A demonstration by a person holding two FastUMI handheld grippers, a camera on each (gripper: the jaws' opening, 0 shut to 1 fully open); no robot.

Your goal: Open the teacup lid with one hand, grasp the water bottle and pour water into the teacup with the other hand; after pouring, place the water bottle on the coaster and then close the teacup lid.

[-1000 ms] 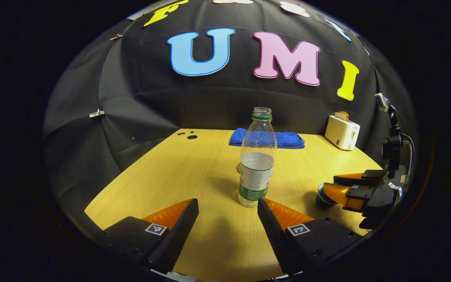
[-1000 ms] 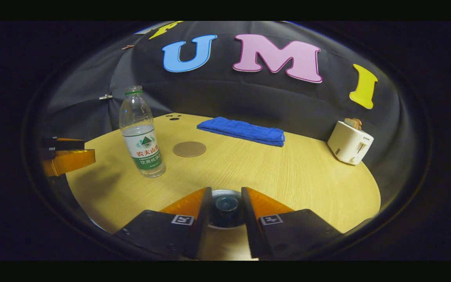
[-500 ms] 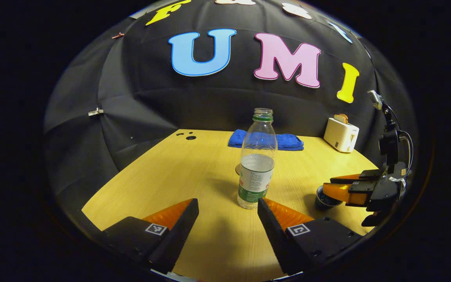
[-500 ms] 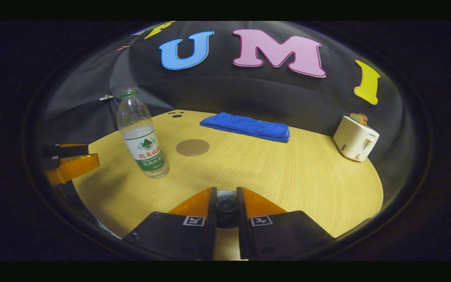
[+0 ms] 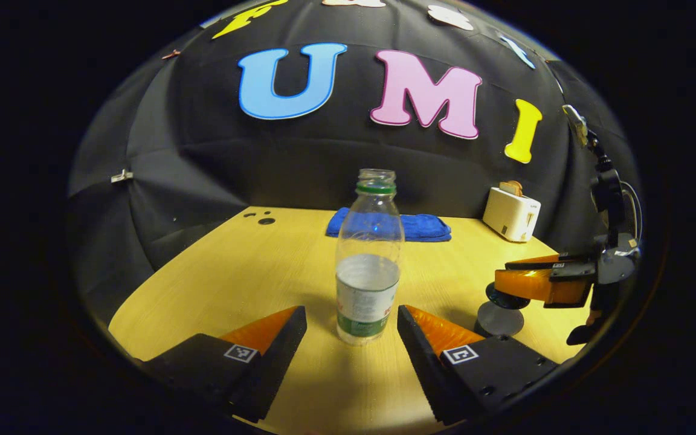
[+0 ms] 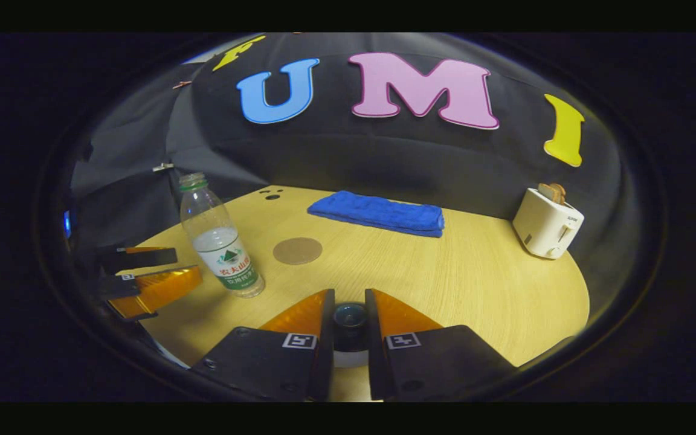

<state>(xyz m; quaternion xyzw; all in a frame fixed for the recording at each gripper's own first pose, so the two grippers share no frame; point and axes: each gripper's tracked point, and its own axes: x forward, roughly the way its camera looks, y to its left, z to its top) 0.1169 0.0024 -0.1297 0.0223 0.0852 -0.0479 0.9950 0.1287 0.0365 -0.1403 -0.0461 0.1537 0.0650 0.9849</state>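
An uncapped clear water bottle [image 5: 367,284], half full, stands on the wooden table [image 5: 245,272]. My left gripper [image 5: 351,314] is open, its fingertips on either side of the bottle's base without touching it. From the right gripper view the bottle [image 6: 222,244] stands left, with the left gripper [image 6: 186,264] just beside it. My right gripper [image 6: 349,296] is shut on the dark knob of the teacup lid [image 6: 350,315]. The left gripper view shows the right gripper [image 5: 503,275] holding the lid [image 5: 498,317] level, low over the table; the cup under it is hidden. A round brown coaster [image 6: 297,250] lies behind the bottle.
A folded blue towel [image 6: 378,212] lies at the table's back edge. A white toaster [image 6: 546,222] with toast stands at the back right. Small holes [image 5: 263,219] mark the back left of the table. Bare wood stretches between the coaster and the toaster.
My left gripper has moved forward, so the bottle now sits between its fingertips. The right gripper's fingers have closed on the lid knob and it has risen slightly.
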